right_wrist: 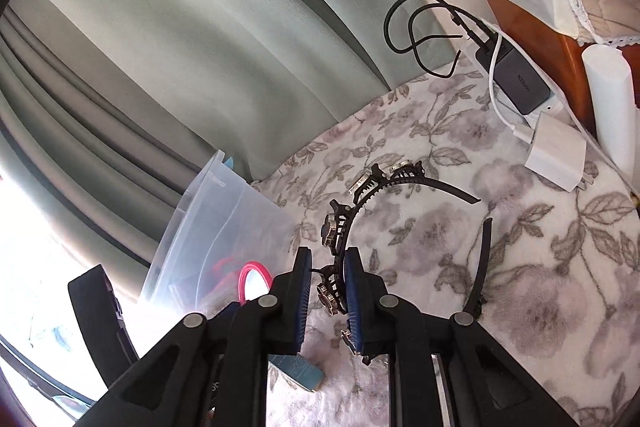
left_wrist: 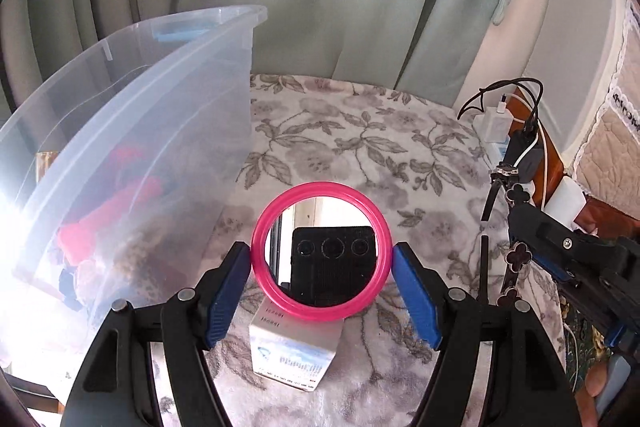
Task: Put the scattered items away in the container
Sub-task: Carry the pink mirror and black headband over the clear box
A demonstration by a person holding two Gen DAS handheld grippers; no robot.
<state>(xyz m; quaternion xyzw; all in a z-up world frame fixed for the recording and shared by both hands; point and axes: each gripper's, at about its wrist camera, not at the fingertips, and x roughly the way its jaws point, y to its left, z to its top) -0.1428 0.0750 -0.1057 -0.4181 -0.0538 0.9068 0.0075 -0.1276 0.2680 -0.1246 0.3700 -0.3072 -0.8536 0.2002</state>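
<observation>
The left gripper has its jaws clasped on the rim of a round pink-framed hand mirror, held above a small white cardboard box on the floral-cloth surface. The right gripper pinches a black toothed headband with dark clover-shaped ornaments, raised clear of the cloth. The clear plastic storage container stands just left of the mirror, with red and patterned items already inside. Judged from this, both pieces are mid-carry; next each needs lifting over the container's rim and letting go. The box lies outside the container. Glare washes out the container's near corner, its contents are blurred through the wall, and the headband's lower end is hidden behind the right gripper.
</observation>
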